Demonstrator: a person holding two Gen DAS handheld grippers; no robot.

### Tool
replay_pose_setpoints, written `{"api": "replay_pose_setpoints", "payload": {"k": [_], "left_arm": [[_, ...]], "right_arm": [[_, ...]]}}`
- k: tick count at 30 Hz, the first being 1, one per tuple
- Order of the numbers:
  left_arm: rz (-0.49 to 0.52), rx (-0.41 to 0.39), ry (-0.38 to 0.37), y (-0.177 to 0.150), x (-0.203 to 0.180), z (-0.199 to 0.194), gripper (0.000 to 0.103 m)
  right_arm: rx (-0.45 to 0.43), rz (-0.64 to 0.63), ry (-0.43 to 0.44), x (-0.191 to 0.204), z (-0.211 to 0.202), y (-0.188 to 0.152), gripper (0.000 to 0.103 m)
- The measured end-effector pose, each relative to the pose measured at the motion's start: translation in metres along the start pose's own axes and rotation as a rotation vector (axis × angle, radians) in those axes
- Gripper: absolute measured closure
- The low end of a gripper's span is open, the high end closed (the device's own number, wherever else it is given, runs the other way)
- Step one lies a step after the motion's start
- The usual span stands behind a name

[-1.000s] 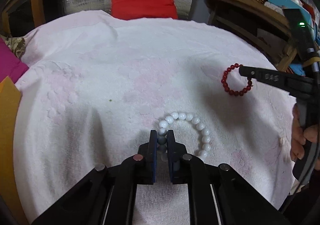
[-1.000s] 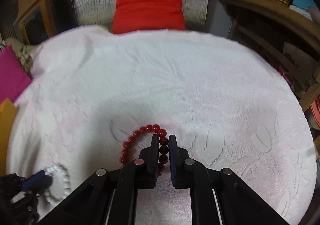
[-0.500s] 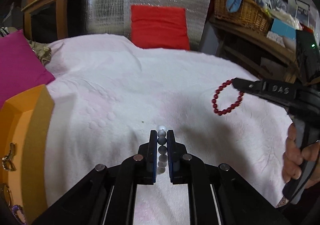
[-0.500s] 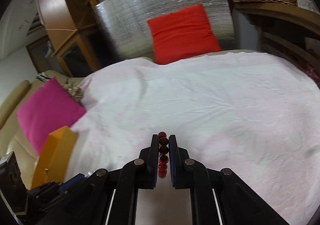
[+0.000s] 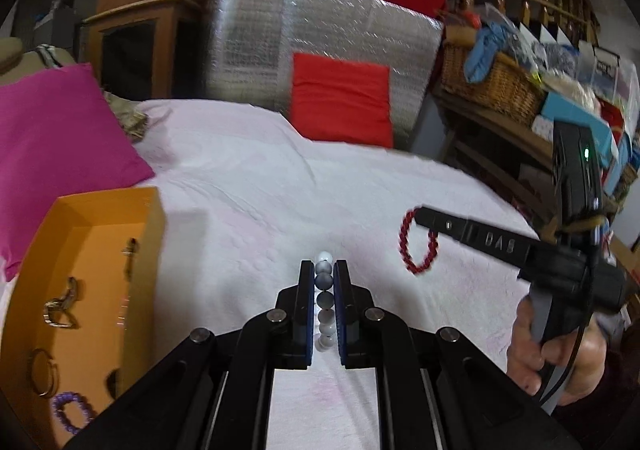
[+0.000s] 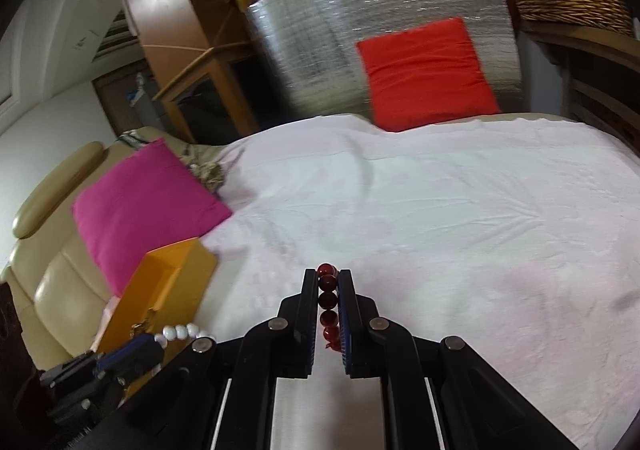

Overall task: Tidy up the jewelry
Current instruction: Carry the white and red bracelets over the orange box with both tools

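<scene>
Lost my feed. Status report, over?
Left tongs shut on white bracelet. Right tongs shut on red bracelet. Orange box open, path clear.

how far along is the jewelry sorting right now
Done: the orange box already holds several pieces, including a purple bead bracelet and metal rings.
In hand: the left gripper is shut on the white bead bracelet, the right gripper on the red bead bracelet, both lifted off the white bedspread.
Left: putting both in the box.

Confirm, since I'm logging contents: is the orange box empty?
Not empty: the orange box holds rings and a purple bead bracelet.
</scene>
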State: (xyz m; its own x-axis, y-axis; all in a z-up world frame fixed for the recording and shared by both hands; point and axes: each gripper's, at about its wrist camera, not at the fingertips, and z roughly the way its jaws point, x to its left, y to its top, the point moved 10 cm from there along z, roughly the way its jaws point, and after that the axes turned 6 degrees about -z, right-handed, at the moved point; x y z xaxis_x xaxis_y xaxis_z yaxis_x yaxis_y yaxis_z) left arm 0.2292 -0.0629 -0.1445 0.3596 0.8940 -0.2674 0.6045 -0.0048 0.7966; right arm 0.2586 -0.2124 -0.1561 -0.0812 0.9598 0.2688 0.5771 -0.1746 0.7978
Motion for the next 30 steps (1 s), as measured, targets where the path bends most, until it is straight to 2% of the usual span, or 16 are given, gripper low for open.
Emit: {"api": "replay_pose_setpoints", "payload": {"k": [8, 15, 23, 30], "left_arm": [[-0.091, -0.055, 0.056, 0.01, 0.056, -0.029, 0.094], [-0.167, -0.097, 0.121, 0.016, 0.104, -0.047, 0.094], [-0.221, -0.104, 0.199, 0.012, 0.147, -0.057, 0.094], [-0.222, -0.107, 0.238, 0.011, 0.157, -0.059, 0.094]], "right_arm": [[0.031, -0.069, 0.067, 0.065, 0.008, -0.005, 0.092], [0.051, -0.114, 0.091, 0.109, 0.011, -0.01, 0.092], [0.078, -0.139, 0.097, 0.133, 0.006, -0.026, 0.092], [0.096, -0.16, 0.101, 0.142, 0.002, -0.035, 0.092]]}}
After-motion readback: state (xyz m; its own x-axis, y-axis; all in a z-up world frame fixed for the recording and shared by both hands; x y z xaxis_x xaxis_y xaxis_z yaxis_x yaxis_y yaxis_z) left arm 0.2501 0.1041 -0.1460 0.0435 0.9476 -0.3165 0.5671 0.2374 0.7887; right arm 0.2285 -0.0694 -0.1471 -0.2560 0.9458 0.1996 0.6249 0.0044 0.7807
